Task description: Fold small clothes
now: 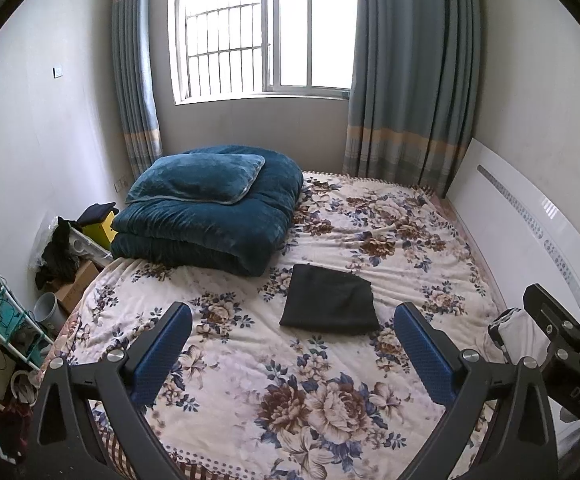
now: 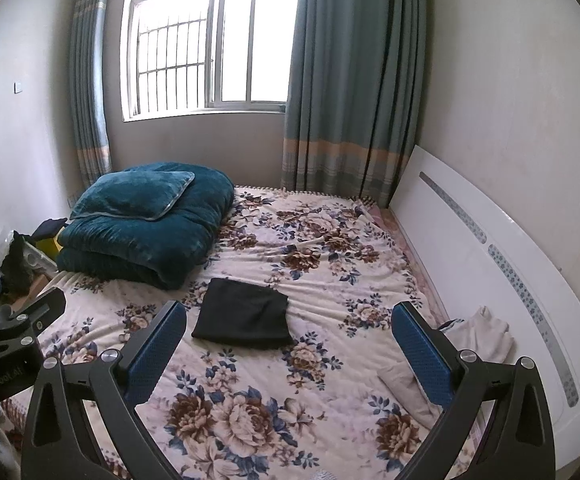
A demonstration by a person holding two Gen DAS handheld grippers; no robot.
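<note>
A black garment (image 1: 330,300) lies folded into a flat rectangle on the floral bedspread (image 1: 273,380); it also shows in the right wrist view (image 2: 243,314). A pale cream garment (image 2: 478,344) lies crumpled at the bed's right edge by the headboard, partly behind my right gripper's finger; a bit of it shows in the left wrist view (image 1: 524,336). My left gripper (image 1: 294,344) is open and empty, held above the bed short of the black garment. My right gripper (image 2: 290,344) is open and empty, also above the bed.
A folded teal quilt (image 1: 209,228) with a pillow (image 1: 197,180) on it sits at the bed's far left. A white headboard (image 2: 490,264) runs along the right. Boxes, clothes and a rack (image 1: 5,320) crowd the floor at left. Window and curtains lie beyond.
</note>
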